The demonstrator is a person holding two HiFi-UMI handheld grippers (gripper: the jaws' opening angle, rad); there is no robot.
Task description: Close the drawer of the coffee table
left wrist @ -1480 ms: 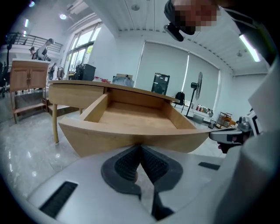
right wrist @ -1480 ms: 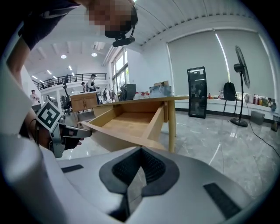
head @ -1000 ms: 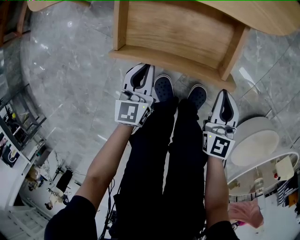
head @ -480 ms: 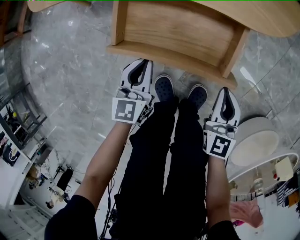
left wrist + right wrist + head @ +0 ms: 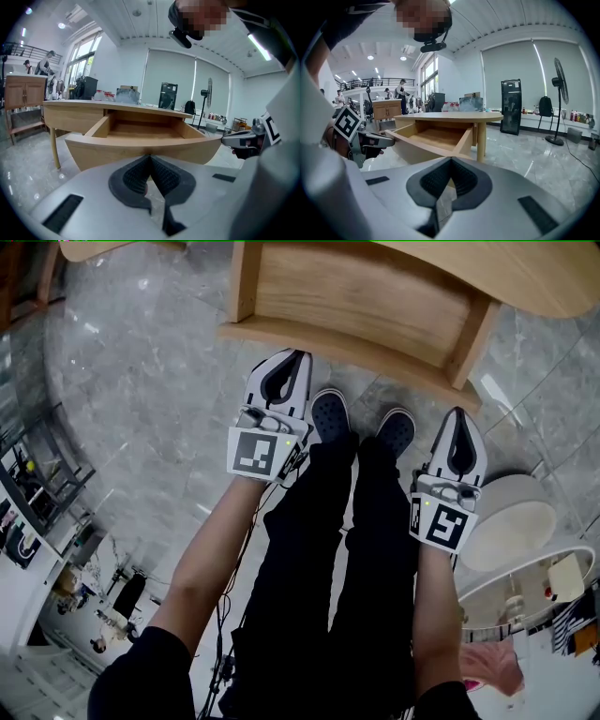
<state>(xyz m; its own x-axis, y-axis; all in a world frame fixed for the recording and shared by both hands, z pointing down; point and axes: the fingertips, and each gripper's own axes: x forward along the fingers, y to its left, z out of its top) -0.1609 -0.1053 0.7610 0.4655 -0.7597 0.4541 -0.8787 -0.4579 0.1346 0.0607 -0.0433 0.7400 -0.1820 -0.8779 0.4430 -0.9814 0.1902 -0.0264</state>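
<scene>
Two tools up, both pinched tight with nothing between their pads. The left tool (image 5: 294,360) and right tool (image 5: 462,418) both point at the drawer (image 5: 361,298), which hangs pulled well out of the counter (image 5: 454,116), open and bare inside. Its curved front board sits just ahead of the left tool's tips, very close, though whether they touch I can't tell. The right tool sits a little further back, off the board's other end. Closed jaws make sense here: this looks like a shove, not a grab, with blunt tips set to press the board squarely, one near each end so the drawer runs straight rather than skewing. By my read, the push itself is not yet done. The person's shoes (image 5: 328,416) stand between the tools, facing the drawer. Beneath them is a glossy grey marble floor (image 5: 141,381), throwing back ceiling lights. Ahead of the tools is a big bright room with tall windows, drawn blinds and a standing fan (image 5: 559,93) off beyond the right tool.
</scene>
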